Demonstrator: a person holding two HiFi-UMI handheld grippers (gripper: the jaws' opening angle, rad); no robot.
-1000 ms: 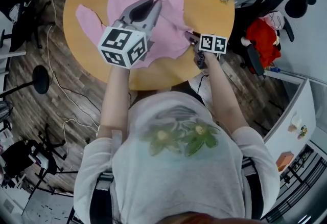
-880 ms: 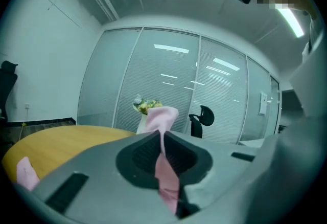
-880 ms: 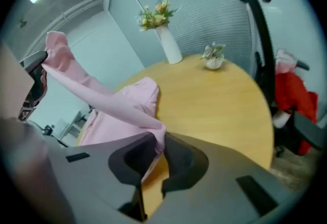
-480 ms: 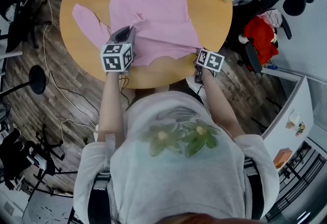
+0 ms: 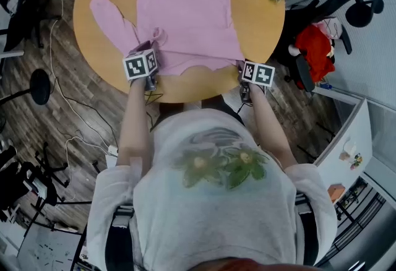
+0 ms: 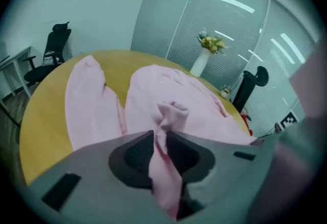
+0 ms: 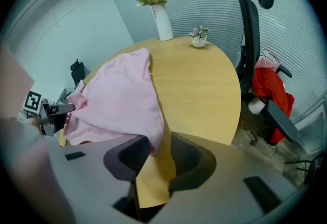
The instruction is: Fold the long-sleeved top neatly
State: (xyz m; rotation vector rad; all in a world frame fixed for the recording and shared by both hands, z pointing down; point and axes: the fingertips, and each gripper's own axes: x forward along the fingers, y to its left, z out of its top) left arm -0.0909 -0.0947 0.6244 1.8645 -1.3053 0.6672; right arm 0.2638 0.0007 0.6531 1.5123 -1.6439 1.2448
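1. Head view: the left gripper (image 5: 150, 48), raised high over the long-sleeved top (image 5: 185, 10) a second ago, now sits low at its near left corner. The top lies flatter on the round wooden surface (image 5: 253, 22), with the right gripper (image 5: 242, 67) at its near right corner.
2. Left gripper view: the jaws are opening, a pink fold still pinched between them.
3. Right gripper view: the jaws are opening and stand apart, with the hem touching one jaw. A flower vase (image 7: 162, 18) stands beyond.

Top (image 5: 185, 10) on table (image 5: 250, 22), vase (image 6: 199, 63) beyond
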